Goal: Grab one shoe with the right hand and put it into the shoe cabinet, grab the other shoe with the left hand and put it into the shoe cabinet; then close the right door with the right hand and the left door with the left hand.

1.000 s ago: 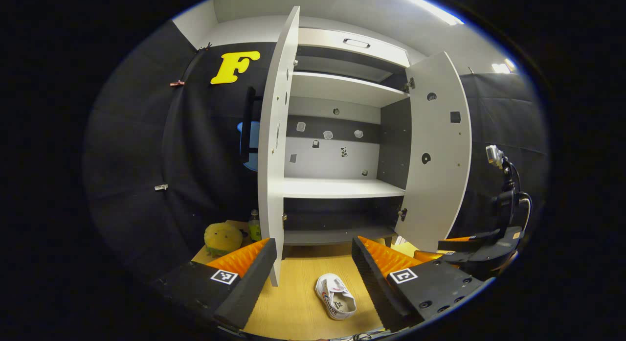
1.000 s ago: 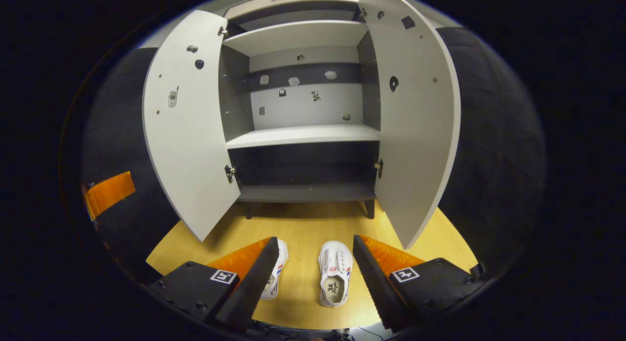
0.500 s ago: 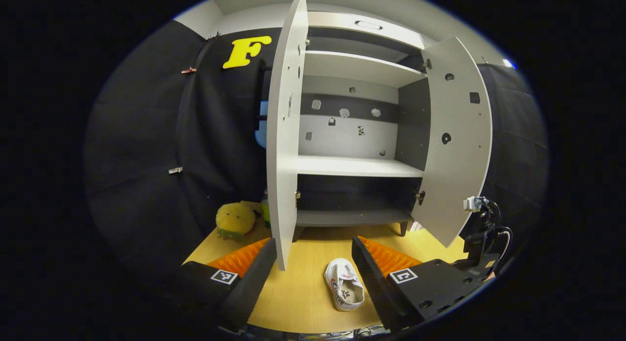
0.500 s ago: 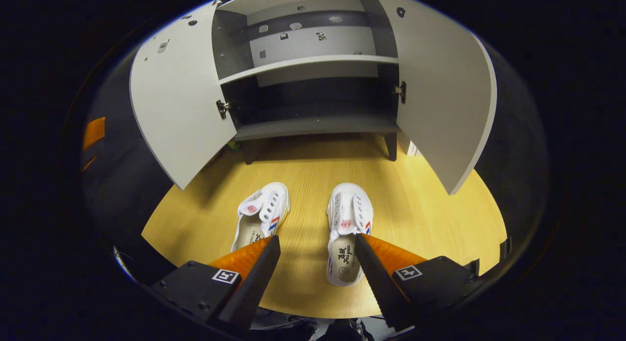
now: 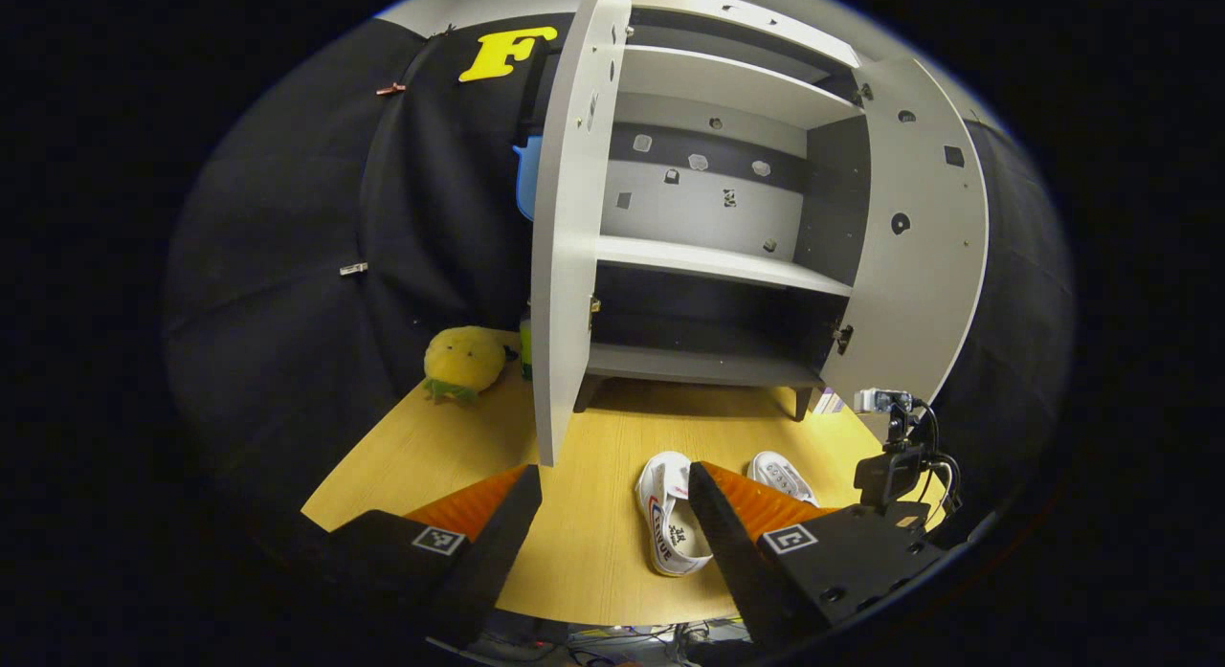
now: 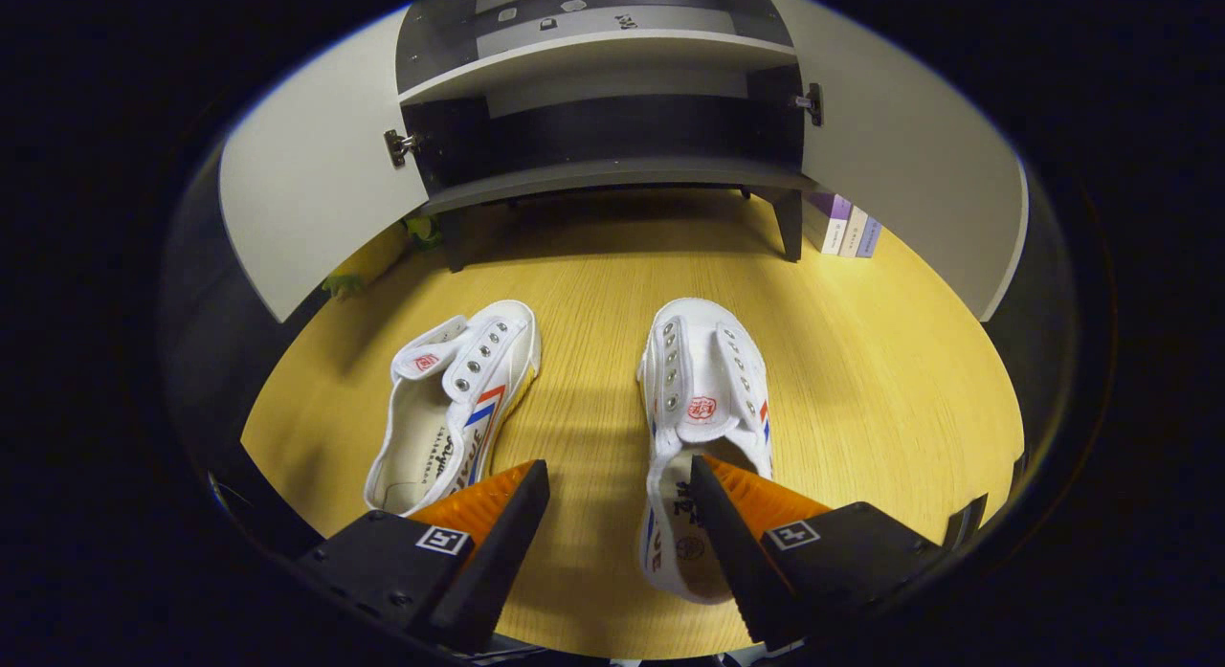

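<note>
Two white canvas shoes lie side by side on the wooden floor, toes toward the cabinet. In the right gripper view, the right shoe [image 6: 703,399] sits just ahead of my right gripper [image 6: 617,495], which is open; one of its fingers [image 6: 742,514] covers that shoe's heel. The left shoe [image 6: 459,399] lies left of it. In the left gripper view, my left gripper [image 5: 612,500] is open above the floor, with the left shoe [image 5: 670,523] between its fingers and farther off. The shoe cabinet [image 5: 708,265] stands with both doors open and bare shelves.
The left door [image 5: 565,246] juts out edge-on toward me; the right door [image 5: 919,246] swings wide. A yellow plush toy [image 5: 464,361] and a green bottle [image 5: 525,346] sit left of the cabinet. Books [image 6: 842,236] stand by its right leg. The other gripper [image 5: 890,466] hovers at right.
Both views have tipped down toward the floor. My right gripper has come down close over the right shoe. The second shoe has come into the left gripper view.
</note>
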Tool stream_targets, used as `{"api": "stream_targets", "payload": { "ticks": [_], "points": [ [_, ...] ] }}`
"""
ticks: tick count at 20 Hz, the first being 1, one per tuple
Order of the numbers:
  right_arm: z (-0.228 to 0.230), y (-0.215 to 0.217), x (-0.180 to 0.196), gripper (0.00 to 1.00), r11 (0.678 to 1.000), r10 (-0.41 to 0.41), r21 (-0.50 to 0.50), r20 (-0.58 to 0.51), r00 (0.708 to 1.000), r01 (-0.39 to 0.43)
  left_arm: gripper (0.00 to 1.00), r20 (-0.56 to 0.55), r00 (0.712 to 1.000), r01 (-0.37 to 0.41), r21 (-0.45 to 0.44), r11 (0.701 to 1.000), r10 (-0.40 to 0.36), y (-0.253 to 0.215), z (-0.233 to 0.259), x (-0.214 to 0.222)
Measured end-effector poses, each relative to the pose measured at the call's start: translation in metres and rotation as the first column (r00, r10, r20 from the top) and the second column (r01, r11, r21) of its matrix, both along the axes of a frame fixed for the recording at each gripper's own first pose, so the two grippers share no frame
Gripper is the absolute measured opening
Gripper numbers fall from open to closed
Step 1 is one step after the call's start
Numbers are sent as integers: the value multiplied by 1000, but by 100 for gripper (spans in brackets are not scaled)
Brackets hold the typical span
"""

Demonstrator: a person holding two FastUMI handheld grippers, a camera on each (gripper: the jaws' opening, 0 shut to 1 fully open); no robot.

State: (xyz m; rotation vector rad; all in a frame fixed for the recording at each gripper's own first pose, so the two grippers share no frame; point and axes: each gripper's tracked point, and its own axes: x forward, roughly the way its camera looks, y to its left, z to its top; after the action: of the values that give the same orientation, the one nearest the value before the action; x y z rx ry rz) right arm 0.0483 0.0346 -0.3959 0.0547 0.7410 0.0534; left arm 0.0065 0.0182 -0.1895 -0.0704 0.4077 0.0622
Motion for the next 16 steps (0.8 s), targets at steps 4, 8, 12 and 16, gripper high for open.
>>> {"api": "stream_targets", "payload": {
  "ticks": [4, 8, 12, 16],
  "points": [
    [-13, -5, 21, 96, 998, -30, -57, 37, 999, 32, 96, -9, 1000, 7, 1, 1000, -7, -5, -4, 5],
    [-12, -14, 44, 94, 994, -88, -52, 64, 994, 91, 96, -15, 1000, 27, -1, 1000, -27, -13, -7, 11],
    [-13, -28, 56, 40, 991, -133, -30, 46, 990, 134, 96, -22, 999, 48, 7, 999, -48, -21, -9, 15],
    [-19, -22, 62, 23, 998, -64, -17, 17, 998, 64, 96, -17, 998, 53, 11, 999, -53, -25, -6, 15]
  ]
}}
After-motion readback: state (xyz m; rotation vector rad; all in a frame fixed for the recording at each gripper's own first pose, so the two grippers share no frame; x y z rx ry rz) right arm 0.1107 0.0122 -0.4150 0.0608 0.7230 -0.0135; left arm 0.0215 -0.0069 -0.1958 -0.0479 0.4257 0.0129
